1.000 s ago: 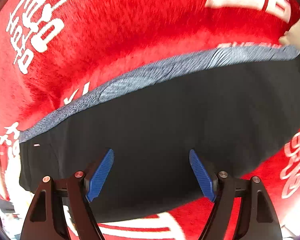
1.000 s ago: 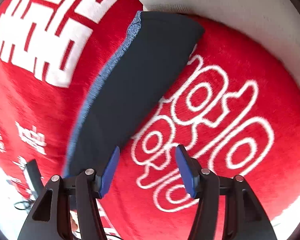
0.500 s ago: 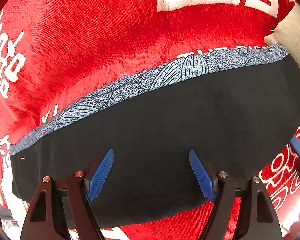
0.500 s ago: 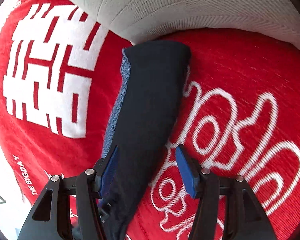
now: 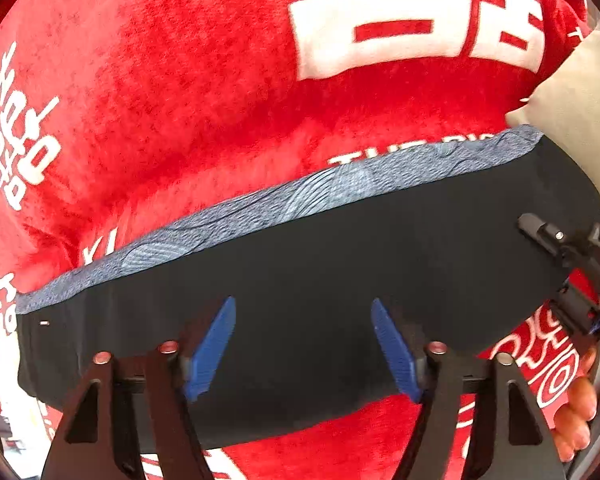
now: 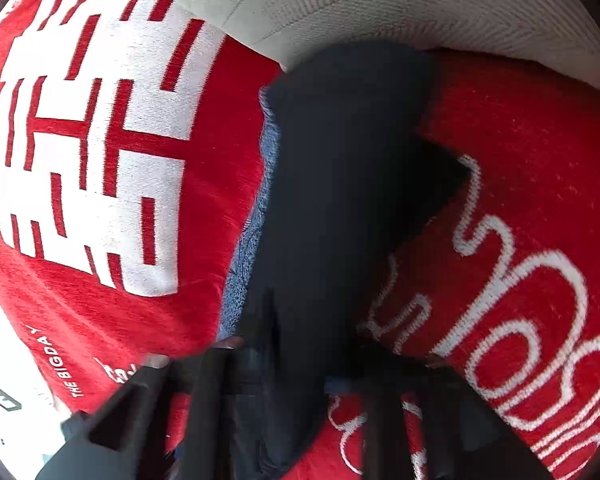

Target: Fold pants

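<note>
Dark navy pants [image 5: 320, 272] with a grey-blue patterned strip [image 5: 284, 208] along the far edge lie folded into a long band on a red blanket [image 5: 180, 80]. My left gripper [image 5: 302, 340] is open, its blue pads hovering over the near middle of the band. In the right wrist view the pants [image 6: 340, 184] run away from the camera. My right gripper [image 6: 300, 364] is down at the pants' near end; its pads are hidden by dark cloth and blur. It also shows at the right edge of the left wrist view [image 5: 572, 264].
The red blanket carries large white characters [image 6: 92, 168] and lettering. A beige ribbed cushion [image 6: 380, 4] lies beyond the pants' far end and also shows in the left wrist view [image 5: 580, 128]. A hand [image 5: 580, 408] holds the right gripper.
The right gripper has moved down and forward onto the pants' end, and its pads are now covered by cloth. It has come into the left wrist view. The left gripper stays open over the band.
</note>
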